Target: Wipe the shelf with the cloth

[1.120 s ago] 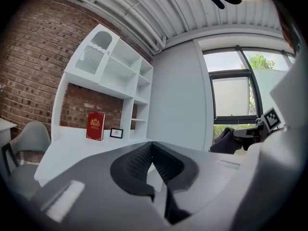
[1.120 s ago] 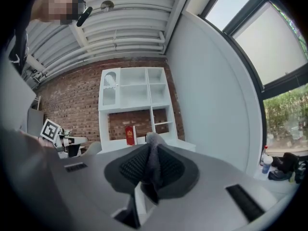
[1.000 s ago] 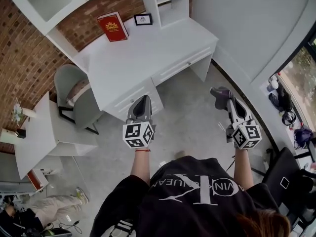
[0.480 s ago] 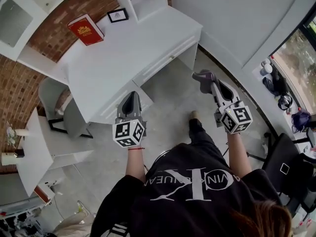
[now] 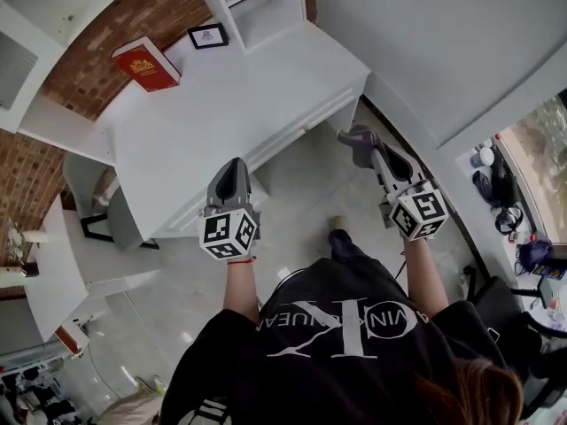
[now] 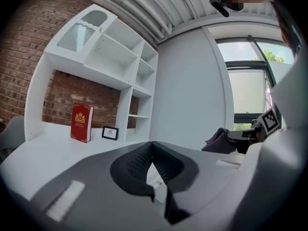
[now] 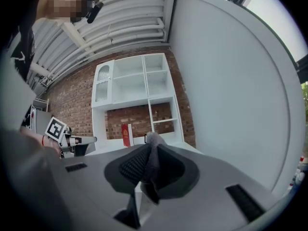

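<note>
Before the white desk — right gripper jaws pinch the grey cloth, held over the floor, well apart from the shelf. Left gripper — jaws pressed together, nothing between.

This looks like a home study. A white desk with open shelves stands against a brick wall, bearing a red book and a framed picture. A chair sits beside it, and there is a large window.
</note>
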`<move>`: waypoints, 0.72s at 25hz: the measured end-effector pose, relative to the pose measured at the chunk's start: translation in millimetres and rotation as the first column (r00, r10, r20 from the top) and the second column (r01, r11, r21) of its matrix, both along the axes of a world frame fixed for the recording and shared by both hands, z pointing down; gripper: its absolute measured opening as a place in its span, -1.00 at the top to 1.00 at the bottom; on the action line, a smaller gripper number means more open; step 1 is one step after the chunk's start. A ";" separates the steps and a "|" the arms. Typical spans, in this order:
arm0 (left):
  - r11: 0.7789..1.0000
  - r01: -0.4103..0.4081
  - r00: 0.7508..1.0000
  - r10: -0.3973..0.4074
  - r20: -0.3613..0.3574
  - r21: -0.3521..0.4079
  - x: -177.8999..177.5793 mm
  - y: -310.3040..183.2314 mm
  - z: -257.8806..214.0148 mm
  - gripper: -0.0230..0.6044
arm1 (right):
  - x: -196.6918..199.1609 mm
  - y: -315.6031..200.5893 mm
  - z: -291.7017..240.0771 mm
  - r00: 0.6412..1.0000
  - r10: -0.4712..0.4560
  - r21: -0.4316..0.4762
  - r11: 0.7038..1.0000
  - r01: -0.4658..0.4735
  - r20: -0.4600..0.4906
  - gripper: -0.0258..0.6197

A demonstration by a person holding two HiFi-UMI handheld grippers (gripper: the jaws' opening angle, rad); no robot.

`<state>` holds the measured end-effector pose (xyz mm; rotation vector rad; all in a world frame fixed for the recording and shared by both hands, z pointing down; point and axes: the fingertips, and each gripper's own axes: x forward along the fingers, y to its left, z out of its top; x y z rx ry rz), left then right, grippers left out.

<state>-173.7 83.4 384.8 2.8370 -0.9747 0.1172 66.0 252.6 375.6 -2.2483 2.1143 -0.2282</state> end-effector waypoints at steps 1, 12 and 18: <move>1.000 -0.002 1.000 0.002 0.003 -0.005 9.5 -2.7 1.1 0.89 | 7.5 -6.5 -0.1 1.000 -0.009 -0.004 1.000 0.009 0.000 0.74; 0.992 0.123 0.992 -0.123 0.002 -0.006 65.6 -64.3 1.2 0.89 | 76.6 -81.7 7.0 0.992 -0.129 -0.011 0.992 0.129 -0.002 0.73; 0.993 0.115 0.993 -0.115 -0.011 0.013 114.8 -73.0 0.1 0.89 | 109.3 -107.6 9.3 0.982 -0.187 -0.009 0.982 0.187 -0.011 0.74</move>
